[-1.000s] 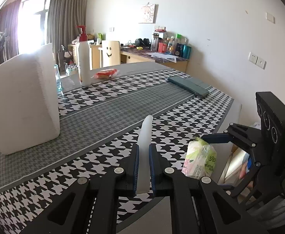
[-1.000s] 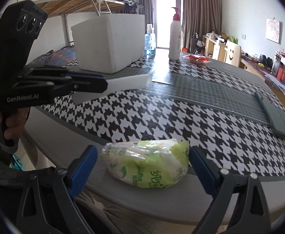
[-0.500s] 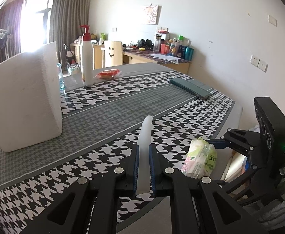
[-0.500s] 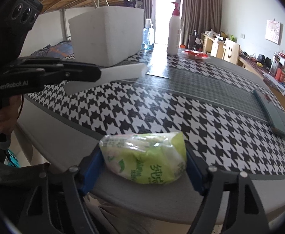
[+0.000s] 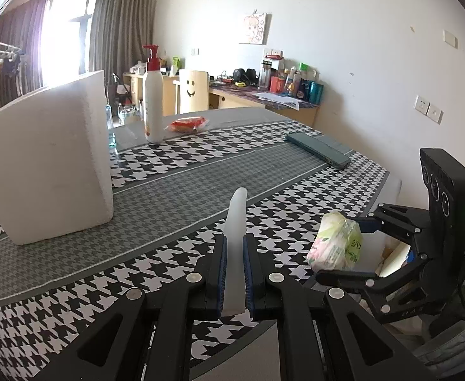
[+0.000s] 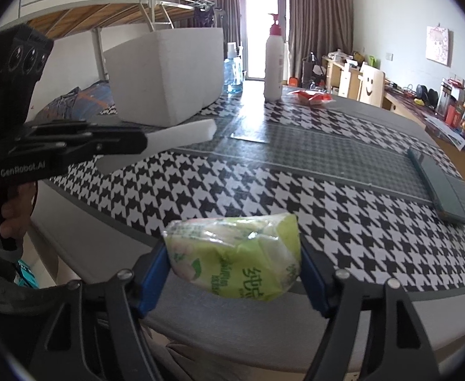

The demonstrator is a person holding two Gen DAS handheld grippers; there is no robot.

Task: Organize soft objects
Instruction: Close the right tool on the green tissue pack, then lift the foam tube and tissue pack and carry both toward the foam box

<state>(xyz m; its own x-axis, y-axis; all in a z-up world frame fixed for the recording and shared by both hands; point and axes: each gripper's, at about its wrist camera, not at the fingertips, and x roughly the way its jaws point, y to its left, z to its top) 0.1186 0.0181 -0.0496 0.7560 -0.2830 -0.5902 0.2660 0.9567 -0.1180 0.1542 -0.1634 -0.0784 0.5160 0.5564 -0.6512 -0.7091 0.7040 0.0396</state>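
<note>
2 wrist fisheyes, low over shared table [image 5: 175,187]

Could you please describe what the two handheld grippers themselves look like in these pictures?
Both are matte black plastic. The left gripper has angular black fingers with silver screw heads and blue pads; seen from the right wrist, its side reads "GenRobot.AI" in pale letters, under a black block with three round lenses. The right gripper matches, with blue pads, and a small green light glows on its block.
</note>
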